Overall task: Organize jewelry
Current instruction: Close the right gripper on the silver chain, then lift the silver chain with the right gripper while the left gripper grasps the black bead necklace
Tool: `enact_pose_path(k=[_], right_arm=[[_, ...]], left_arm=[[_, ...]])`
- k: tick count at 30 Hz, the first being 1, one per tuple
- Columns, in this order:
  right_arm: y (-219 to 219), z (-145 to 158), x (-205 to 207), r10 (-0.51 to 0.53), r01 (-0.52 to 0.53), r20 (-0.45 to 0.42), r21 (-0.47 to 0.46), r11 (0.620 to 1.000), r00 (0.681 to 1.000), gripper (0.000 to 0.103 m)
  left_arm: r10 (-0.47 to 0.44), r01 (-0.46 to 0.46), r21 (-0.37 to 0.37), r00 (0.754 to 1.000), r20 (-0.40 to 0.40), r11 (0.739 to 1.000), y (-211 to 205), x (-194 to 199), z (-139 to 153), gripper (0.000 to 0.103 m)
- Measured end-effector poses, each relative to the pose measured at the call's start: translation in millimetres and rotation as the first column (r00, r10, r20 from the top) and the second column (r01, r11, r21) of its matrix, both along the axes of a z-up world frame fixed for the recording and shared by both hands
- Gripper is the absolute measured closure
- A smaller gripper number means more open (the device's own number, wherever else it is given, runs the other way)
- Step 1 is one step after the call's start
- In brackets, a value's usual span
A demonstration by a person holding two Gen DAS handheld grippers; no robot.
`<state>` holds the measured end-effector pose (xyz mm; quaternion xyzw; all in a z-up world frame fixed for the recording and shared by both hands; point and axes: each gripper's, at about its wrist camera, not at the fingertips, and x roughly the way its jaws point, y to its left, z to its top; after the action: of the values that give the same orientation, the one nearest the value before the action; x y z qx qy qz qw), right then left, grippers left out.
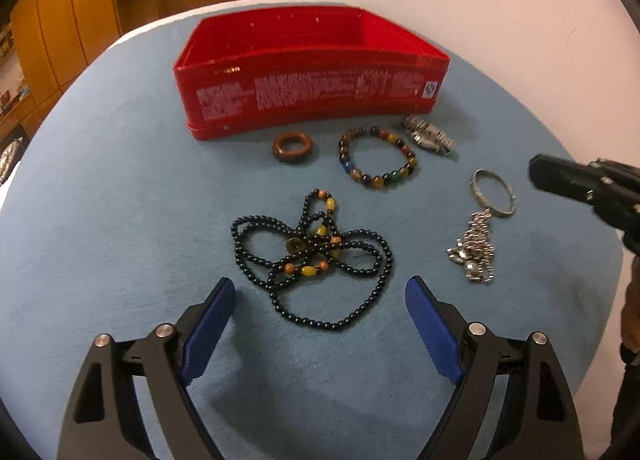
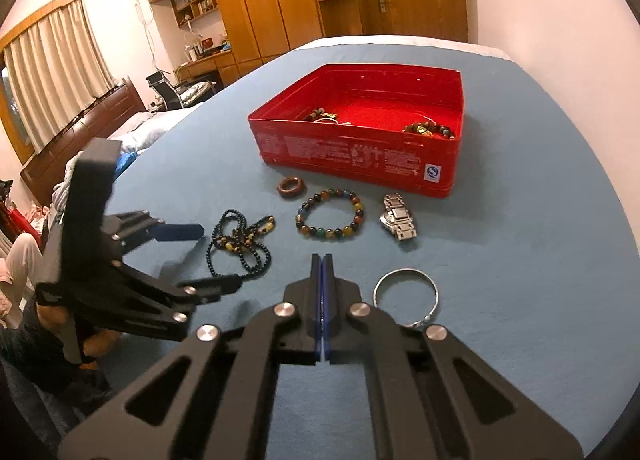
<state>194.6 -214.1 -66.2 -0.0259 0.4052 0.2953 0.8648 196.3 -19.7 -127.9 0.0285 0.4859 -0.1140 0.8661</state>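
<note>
A red tin box [image 1: 304, 96] [image 2: 360, 156] stands open on the blue cloth with some jewelry inside. In front of it lie a brown wooden ring [image 1: 293, 146] [image 2: 291, 187], a multicoloured bead bracelet [image 1: 378, 158] [image 2: 330, 215], a silver watch [image 1: 429, 136] [image 2: 398, 222], a silver bangle [image 1: 493, 192] [image 2: 406, 292] with a chain [image 1: 474, 248], and a black bead necklace [image 1: 310, 256] [image 2: 240, 244]. My left gripper [image 1: 320, 300] [image 2: 208, 256] is open just before the necklace. My right gripper [image 2: 322, 260] is shut and empty, left of the bangle.
The blue cloth [image 1: 120, 220] covers a bed-like surface that ends near a white wall [image 1: 480, 0]. Wooden cupboards [image 2: 260, 0], a desk and a curtained window [image 2: 52, 60] stand beyond the far left edge.
</note>
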Motion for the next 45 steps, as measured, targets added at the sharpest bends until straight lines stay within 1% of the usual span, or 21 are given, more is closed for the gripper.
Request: enact_pose_path(k=[3, 4, 6, 8, 10, 11, 15, 19, 20, 21, 22, 23, 26, 28, 31, 35, 40, 41, 43, 44, 45], right_arm=[[2.7, -7.2, -1.1, 0.021, -0.022, -0.031, -0.018, 1.0, 0.999, 0.103], [4.6, -12.2, -2.0, 0.027, -0.028, -0.048, -0.02, 0.999, 0.998, 0.1], [8.7, -21.8, -4.6, 0.035, -0.038, -0.076, -0.034, 0.999, 0.997, 0.099], [11.6, -33.0, -7.1, 0.036, -0.041, -0.104, -0.039, 0.998, 0.994, 0.093], [13.6, -39.6, -10.8, 0.021, -0.027, -0.103, -0.059, 0.998, 0.995, 0.067], [15.2, -40.6, -12.8, 0.015, -0.022, -0.092, -0.072, 0.997, 0.996, 0.064], [18.6, -41.0, -16.9, 0.011, -0.017, -0.087, -0.074, 0.997, 0.996, 0.059], [30.6, -53.9, -9.6, 0.015, -0.026, -0.094, -0.125, 0.992, 0.995, 0.056], [34.1, -56.0, -8.6, 0.019, -0.029, -0.079, -0.135, 0.99, 0.997, 0.056], [35.1, -57.0, -7.9, 0.02, -0.03, -0.069, -0.146, 0.989, 0.997, 0.06], [36.1, -57.4, -6.0, 0.019, -0.028, -0.06, -0.159, 0.987, 0.998, 0.071], [35.3, -57.2, -4.1, 0.016, -0.025, -0.061, -0.16, 0.987, 0.998, 0.077], [29.6, -53.9, -1.0, 0.015, -0.026, -0.076, -0.138, 0.99, 0.997, 0.083], [25.3, -46.9, -2.2, 0.012, -0.02, -0.063, -0.126, 0.992, 0.998, 0.091], [15.1, -32.3, -2.8, 0.006, -0.01, -0.055, -0.072, 0.997, 0.998, 0.092], [4.7, -20.0, -2.6, -0.005, 0.004, -0.038, -0.032, 0.999, 0.999, 0.092], [-5.8, -17.0, -3.6, -0.022, 0.022, -0.035, -0.004, 1.0, 0.999, 0.092], [-8.1, -17.2, -3.1, -0.026, 0.026, -0.038, 0.003, 1.0, 0.999, 0.092], [-12.6, -16.7, -2.7, -0.034, 0.034, -0.039, 0.015, 0.999, 0.999, 0.092], [-15.8, -16.9, -2.4, -0.035, 0.036, -0.041, 0.02, 0.999, 0.999, 0.092], [-17.9, -16.4, -2.5, -0.036, 0.037, -0.044, 0.027, 0.999, 0.998, 0.092]], left_arm=[[0.003, -0.003, -0.006, 1.0, 0.003, 1.0, 1.3, 0.5, 1.8, 0.016], [0.008, -0.008, -0.005, 1.0, 0.006, 1.0, 2.0, 1.0, 2.6, 0.016], [0.02, -0.02, 0.009, 1.0, 0.012, 1.0, 4.5, 2.7, 2.5, 0.016], [0.024, -0.024, 0.008, 1.0, 0.006, 1.0, 6.7, 4.4, 1.3, 0.016], [0.02, -0.02, 0.016, 1.0, 0.008, 1.0, 6.1, 4.6, 1.3, 0.016], [0.017, -0.017, 0.023, 1.0, 0.011, 1.0, 5.5, 4.3, 1.9, 0.016], [0.01, -0.011, 0.026, 1.0, 0.015, 1.0, 6.3, 4.4, 1.7, 0.016], [0.014, -0.014, 0.015, 1.0, 0.017, 1.0, 9.4, 4.3, 0.9, 0.016], [0.014, -0.014, 0.014, 1.0, 0.018, 1.0, 9.7, 4.1, 1.2, 0.016], [0.013, -0.013, 0.014, 1.0, 0.019, 1.0, 9.7, 3.9, 1.1, 0.016], [0.014, -0.014, 0.013, 1.0, 0.02, 1.0, 10.3, 3.9, 1.2, 0.016], [0.015, -0.015, 0.012, 1.0, 0.02, 1.0, 10.6, 3.8, 1.1, 0.016], [0.017, -0.017, 0.008, 1.0, 0.019, 1.0, 12.0, 4.6, 0.3, 0.016], [0.016, -0.016, 0.013, 1.0, 0.019, 1.0, 10.0, 5.8, -0.5, 0.015], [0.005, -0.006, 0.02, 1.0, 0.019, 1.0, 2.4, 8.5, -1.3, 0.015], [0.021, -0.023, 0.079, 0.999, 0.028, 0.997, -9.7, 13.5, -6.3, 0.013], [0.038, -0.041, 0.085, 0.999, 0.038, 0.996, -14.4, 19.4, -8.1, 0.013], [0.044, -0.047, 0.081, 0.998, 0.038, 0.996, -14.2, 20.1, -7.6, 0.016], [0.05, -0.054, 0.084, 0.998, 0.043, 0.995, -14.6, 19.2, -5.1, 0.032], [0.047, -0.051, 0.082, 0.998, 0.042, 0.995, -15.2, 19.1, -3.1, 0.051], [0.046, -0.049, 0.079, 0.998, 0.038, 0.996, -15.1, 18.1, -0.2, 0.075]])
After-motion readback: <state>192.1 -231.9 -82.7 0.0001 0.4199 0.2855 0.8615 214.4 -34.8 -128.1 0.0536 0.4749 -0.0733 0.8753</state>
